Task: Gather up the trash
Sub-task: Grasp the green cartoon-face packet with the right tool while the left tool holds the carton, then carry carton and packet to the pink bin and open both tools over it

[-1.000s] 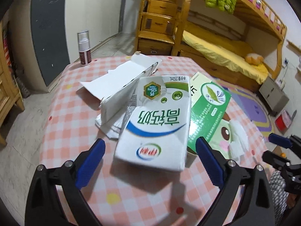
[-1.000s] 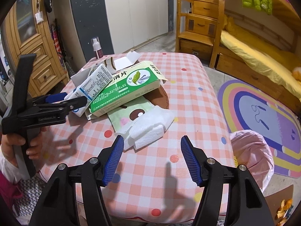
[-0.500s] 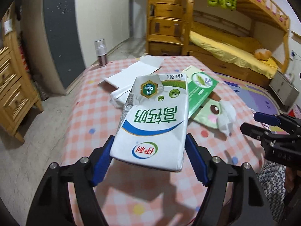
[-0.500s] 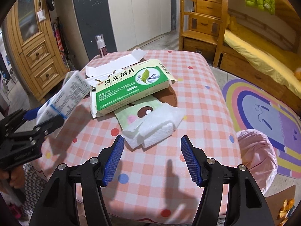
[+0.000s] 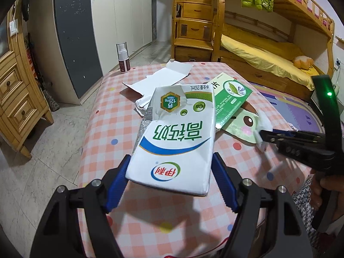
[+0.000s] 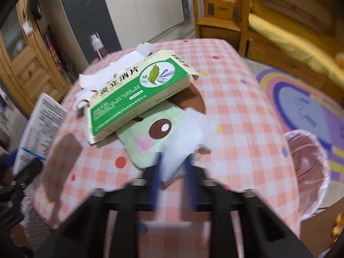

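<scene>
Item one — milk carton [image 5: 174, 142]. A flattened white carton, print upside down to the left wrist camera. We hold it in the left gripper [image 5: 172, 180], clear of the checked tablecloth [image 5: 163, 219], its near end clamped between the blue pads [image 5: 119, 179] across the full width. The jaws stand wide only because the carton is wide; they are closed on it, not free.

Item two — white tissue [image 6: 185, 142]. It lies crumpled on the green cartoon-face cloth [image 6: 148, 135] near the table's right edge. Our right gripper [image 6: 173, 185] has just been closing, and the tissue's near end sits pinched between its narrow-set jaws. That view is blurred, but the paper clearly bunches up between the pads; we judge it held.

Item three — green medicine box [image 6: 133, 92]. It rests half on the cloth, half on white paper scraps [image 5: 159, 79], untouched.

Item four — pink-lined bin [image 6: 307, 167]. It stands open on the floor just beside the table's right edge, on the tissue's side; we judge it the destination for both pieces.

Item five — spray bottle [image 5: 123, 58], upright at the far corner, not trash.
</scene>
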`<control>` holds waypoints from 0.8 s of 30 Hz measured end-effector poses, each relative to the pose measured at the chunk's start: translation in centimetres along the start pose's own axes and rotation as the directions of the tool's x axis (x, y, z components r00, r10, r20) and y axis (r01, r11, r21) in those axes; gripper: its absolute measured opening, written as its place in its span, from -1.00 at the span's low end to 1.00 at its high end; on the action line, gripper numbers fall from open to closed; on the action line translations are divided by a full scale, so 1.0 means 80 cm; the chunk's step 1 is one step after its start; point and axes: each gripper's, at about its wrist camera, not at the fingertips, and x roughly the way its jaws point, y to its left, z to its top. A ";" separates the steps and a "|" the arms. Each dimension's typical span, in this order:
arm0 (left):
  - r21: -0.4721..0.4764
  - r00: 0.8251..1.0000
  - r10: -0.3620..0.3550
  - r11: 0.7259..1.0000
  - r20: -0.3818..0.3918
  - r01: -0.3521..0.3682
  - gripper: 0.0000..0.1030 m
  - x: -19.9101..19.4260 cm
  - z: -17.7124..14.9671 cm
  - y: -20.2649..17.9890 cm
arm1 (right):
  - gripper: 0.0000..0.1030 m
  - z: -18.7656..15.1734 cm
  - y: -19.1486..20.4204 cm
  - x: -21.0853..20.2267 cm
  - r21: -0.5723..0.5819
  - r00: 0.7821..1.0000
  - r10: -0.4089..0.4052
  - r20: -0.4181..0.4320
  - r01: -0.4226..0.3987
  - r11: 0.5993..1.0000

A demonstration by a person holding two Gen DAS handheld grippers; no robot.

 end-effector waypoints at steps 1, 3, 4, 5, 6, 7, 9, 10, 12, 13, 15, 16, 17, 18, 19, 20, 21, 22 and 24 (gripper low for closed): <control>-0.001 1.000 -0.002 1.000 -0.001 0.002 0.40 0.000 0.000 0.000 | -0.98 -0.001 -0.003 -0.005 -0.001 1.000 0.002 0.011 -0.002 1.000; -0.003 1.000 -0.007 1.000 -0.001 0.007 0.40 -0.002 -0.001 -0.001 | -0.99 -0.002 0.000 -0.025 -0.043 0.998 -0.018 0.055 0.020 0.999; -0.005 1.000 -0.009 1.000 0.000 0.009 0.40 -0.004 -0.001 -0.001 | -0.99 -0.002 0.003 -0.036 -0.064 0.997 -0.028 0.077 0.033 0.997; -0.006 1.000 -0.007 1.000 0.002 0.007 0.40 -0.007 0.000 -0.002 | -0.99 0.001 0.007 -0.052 -0.083 0.994 -0.030 0.101 0.039 0.996; -0.006 1.000 -0.006 1.000 0.005 0.006 0.40 -0.010 0.001 -0.003 | -0.99 0.005 0.009 -0.070 -0.089 0.992 -0.015 0.121 0.026 0.996; -0.006 1.000 -0.010 1.000 0.012 0.010 0.40 -0.014 0.002 -0.004 | -0.99 0.009 0.013 -0.094 -0.095 0.988 0.003 0.155 0.012 0.995; -0.007 0.999 -0.016 1.000 0.029 0.016 0.40 -0.021 0.004 -0.004 | -0.99 0.016 0.021 -0.131 -0.129 0.975 -0.002 0.221 0.032 0.991; -0.006 0.999 -0.020 1.000 0.037 0.020 0.40 -0.026 0.005 -0.006 | -0.99 0.018 0.025 -0.150 -0.148 0.968 -0.007 0.251 0.045 0.988; -0.009 0.999 -0.030 0.999 0.042 0.030 0.40 -0.031 0.005 -0.009 | -0.99 0.021 0.026 -0.168 -0.151 0.963 -0.008 0.270 0.051 0.987; -0.011 0.998 -0.038 0.999 0.042 0.039 0.40 -0.033 0.006 -0.011 | -0.99 0.020 0.025 -0.175 -0.150 0.961 -0.012 0.276 0.055 0.987; -0.004 0.998 -0.044 0.999 0.046 0.045 0.40 -0.037 0.005 -0.016 | -0.99 0.014 0.022 -0.181 -0.156 0.958 -0.035 0.286 0.083 0.984; 0.003 0.998 -0.047 0.999 0.049 0.047 0.41 -0.040 0.004 -0.020 | -0.99 0.009 0.021 -0.184 -0.160 0.955 -0.046 0.291 0.096 0.982; 0.011 0.997 -0.052 0.999 0.051 0.052 0.41 -0.042 0.004 -0.024 | -0.99 0.006 0.019 -0.186 -0.161 0.955 -0.049 0.293 0.099 0.982; 0.017 0.997 -0.057 0.998 0.052 0.057 0.41 -0.043 0.003 -0.028 | -0.99 0.002 0.015 -0.188 -0.158 0.955 -0.050 0.293 0.100 0.982; 0.024 0.997 -0.066 0.998 0.049 0.065 0.41 -0.044 0.001 -0.034 | -0.99 0.000 0.011 -0.189 -0.155 0.955 -0.049 0.291 0.098 0.983; 0.033 0.996 -0.078 0.997 0.040 0.076 0.41 -0.042 -0.001 -0.041 | -0.99 -0.004 0.007 -0.190 -0.148 0.956 -0.049 0.290 0.096 0.984; 0.039 0.996 -0.083 0.996 0.036 0.082 0.41 -0.042 -0.001 -0.045 | -0.99 -0.007 0.003 -0.191 -0.139 0.956 -0.050 0.289 0.094 0.986; 0.051 0.995 -0.096 0.994 0.027 0.095 0.41 -0.040 -0.002 -0.056 | -0.99 -0.008 -0.001 -0.192 -0.131 0.956 -0.052 0.288 0.094 0.987; 0.074 0.993 -0.115 0.991 0.019 0.114 0.41 -0.039 -0.002 -0.070 | -0.99 -0.012 -0.013 -0.195 -0.109 0.956 -0.058 0.286 0.092 0.990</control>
